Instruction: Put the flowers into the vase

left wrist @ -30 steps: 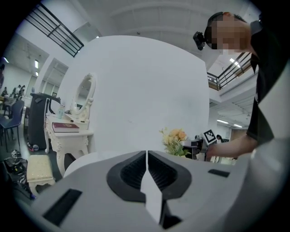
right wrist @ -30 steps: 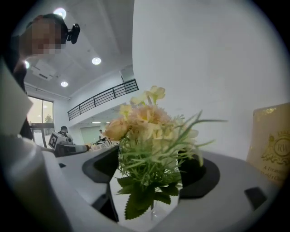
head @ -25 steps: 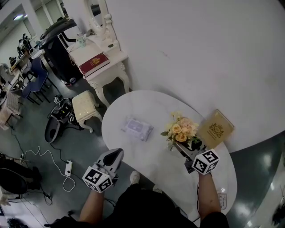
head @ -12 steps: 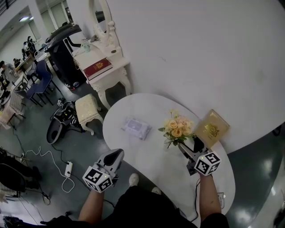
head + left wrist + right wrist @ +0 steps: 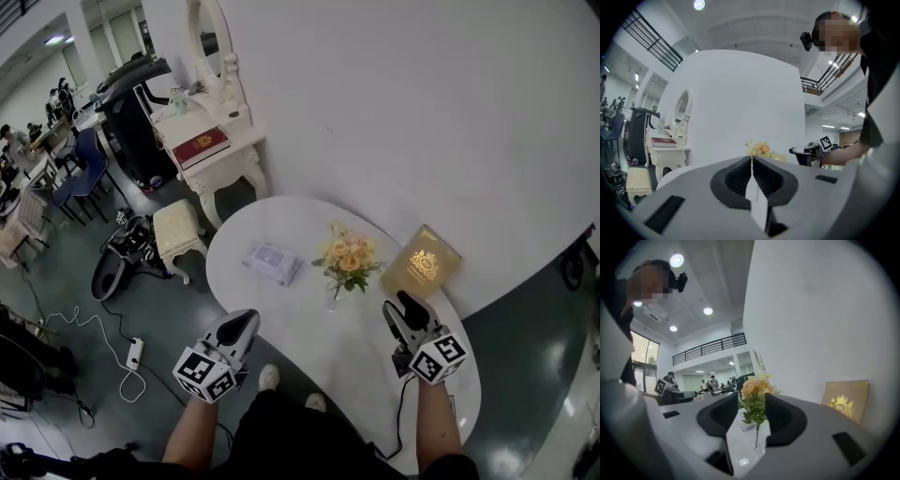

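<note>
The left tongs [image 5: 244, 324] are held shut and empty off the near left edge of the surface [image 5: 309, 342], so little risk is judged from that side. The flowers [image 5: 345, 255] are seen standing in a slim clear vase [image 5: 758, 442] near the middle of the surface, and the task is judged done. The chief hazard is thought to be that vase. It is narrow and top-heavy with blooms, so it could be tipped by a knock to the surface or a snagged leaf. The right tongs [image 5: 401, 306] are closing with nothing between them, and the bouquet is seen well ahead through the gap. A careless swing to the left could brush it.

The surface is white, oval and glossy. A wipes packet [image 5: 271, 262] lies left of the flowers, and a gold box [image 5: 422, 266] appears propped at the white wall [image 5: 422, 112] to their right. In the room to the left, a white dressing table [image 5: 214, 161] bearing a red book [image 5: 199, 143], a stool [image 5: 178, 230] and a cable [image 5: 84, 328] on the dark floor are seen.
</note>
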`<state>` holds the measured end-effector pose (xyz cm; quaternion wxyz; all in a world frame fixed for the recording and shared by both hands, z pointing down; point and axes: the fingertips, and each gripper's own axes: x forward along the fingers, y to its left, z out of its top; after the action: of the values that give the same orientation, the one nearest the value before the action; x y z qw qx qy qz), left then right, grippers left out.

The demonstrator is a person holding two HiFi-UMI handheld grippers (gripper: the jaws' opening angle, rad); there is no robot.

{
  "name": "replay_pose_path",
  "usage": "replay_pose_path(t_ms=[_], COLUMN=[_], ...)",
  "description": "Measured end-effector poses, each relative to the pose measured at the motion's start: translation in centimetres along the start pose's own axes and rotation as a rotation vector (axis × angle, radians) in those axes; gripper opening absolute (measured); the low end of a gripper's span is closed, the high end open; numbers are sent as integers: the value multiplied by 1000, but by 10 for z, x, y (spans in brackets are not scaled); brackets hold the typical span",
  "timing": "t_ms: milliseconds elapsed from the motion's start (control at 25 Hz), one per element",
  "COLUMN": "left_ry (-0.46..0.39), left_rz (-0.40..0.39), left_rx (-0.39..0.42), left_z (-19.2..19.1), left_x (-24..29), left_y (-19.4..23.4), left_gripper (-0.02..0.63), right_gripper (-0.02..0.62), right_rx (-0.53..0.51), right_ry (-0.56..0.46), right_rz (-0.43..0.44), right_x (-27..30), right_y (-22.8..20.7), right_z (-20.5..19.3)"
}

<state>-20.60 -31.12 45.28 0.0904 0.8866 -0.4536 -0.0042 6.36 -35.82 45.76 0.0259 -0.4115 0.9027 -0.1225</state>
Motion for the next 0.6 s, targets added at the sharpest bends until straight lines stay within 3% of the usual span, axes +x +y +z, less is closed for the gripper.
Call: replay_pose_path(t_ms=[40, 120, 320, 600], left_ry=[4, -2, -20, -17], left_rz=[3, 0, -4, -66], left_rx=[3, 9, 1, 30], left_z=[2, 2, 0, 3], left_x=[-1, -4, -12, -24], left_y=[-4, -9, -6, 2], left_gripper=[20, 20, 20, 20], right_gripper=[176, 158, 144, 140], right_rx=[-25, -53, 5, -50], right_ry=[-14, -29, -115, -129], right_rz=[-7, -10, -39, -123], right_x=[-7, -17, -41, -49], right_y=[3, 10, 29, 59], right_z=[5, 13, 28, 24])
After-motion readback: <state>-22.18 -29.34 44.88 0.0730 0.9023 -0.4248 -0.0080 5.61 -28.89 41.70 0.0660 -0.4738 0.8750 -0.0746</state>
